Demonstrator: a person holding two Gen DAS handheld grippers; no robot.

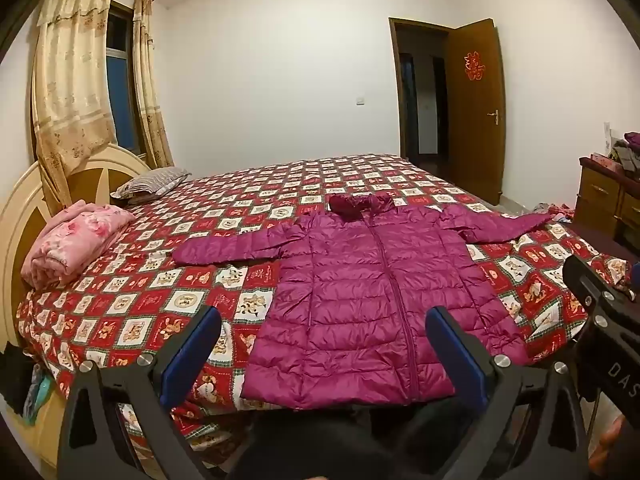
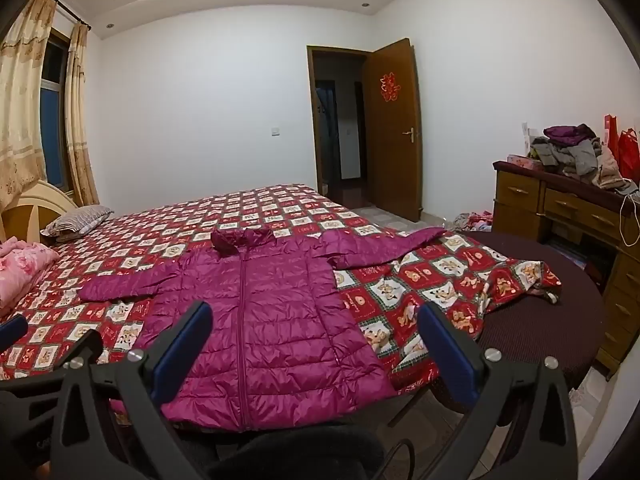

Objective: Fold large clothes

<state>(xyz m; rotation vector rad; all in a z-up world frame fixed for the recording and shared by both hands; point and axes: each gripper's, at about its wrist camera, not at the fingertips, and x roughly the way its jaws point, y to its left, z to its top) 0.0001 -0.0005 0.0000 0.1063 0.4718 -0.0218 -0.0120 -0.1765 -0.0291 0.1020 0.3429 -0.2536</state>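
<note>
A wide bed covered by a red-and-white checked quilt (image 1: pixel 160 280) is seen filling the room. A magenta quilted puffer jacket (image 1: pixel 380 288) is laid flat, zipped, on the quilt's near part, with both sleeves spread outward and its hem at the near edge. A folded pink floral blanket (image 1: pixel 72 240) is placed by the headboard. The left gripper (image 1: pixel 322 326) and right gripper (image 2: pixel 314 322) are held spread wide above the hem, with nothing grasped.
</note>
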